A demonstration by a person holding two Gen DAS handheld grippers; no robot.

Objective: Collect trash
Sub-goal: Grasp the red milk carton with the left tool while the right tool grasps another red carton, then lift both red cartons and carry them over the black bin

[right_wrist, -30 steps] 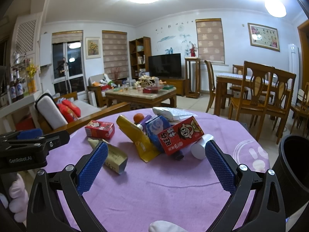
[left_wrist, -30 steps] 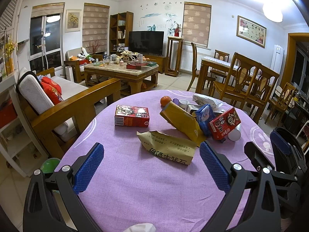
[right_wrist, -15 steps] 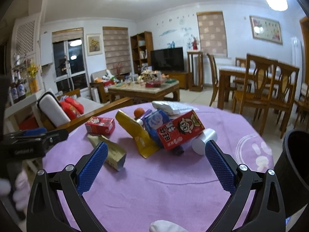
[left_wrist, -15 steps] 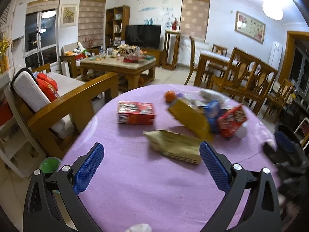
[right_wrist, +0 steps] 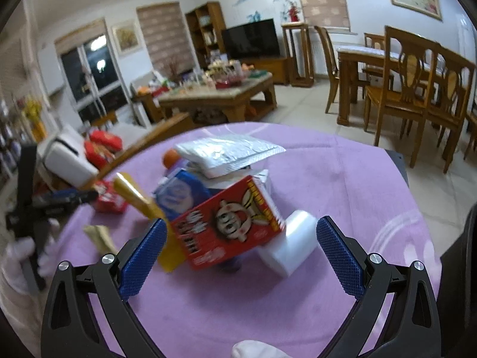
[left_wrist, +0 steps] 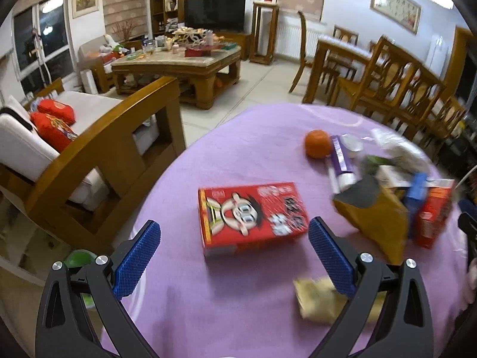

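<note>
Straddling the flat red snack box [left_wrist: 252,215], the left gripper [left_wrist: 232,253] stands wide and empty; centre the pads on its long sides before closing. The right gripper [right_wrist: 241,256], equally wide, faces the tilted red carton [right_wrist: 228,223] between its fingers.

Flat carton [left_wrist: 253,216] lies left of the heaped trash [left_wrist: 396,197].

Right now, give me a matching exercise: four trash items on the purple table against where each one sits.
Things:
1. flat red carton
2. orange fruit
3. silver foil pouch
4. white plastic cup

Places:
A. top of the pile
B. between the open left gripper fingers
C. far side, beside the purple tube
D. on its side, right of the tilted red box

Pairs: 1-B, 2-C, 3-A, 4-D
</note>
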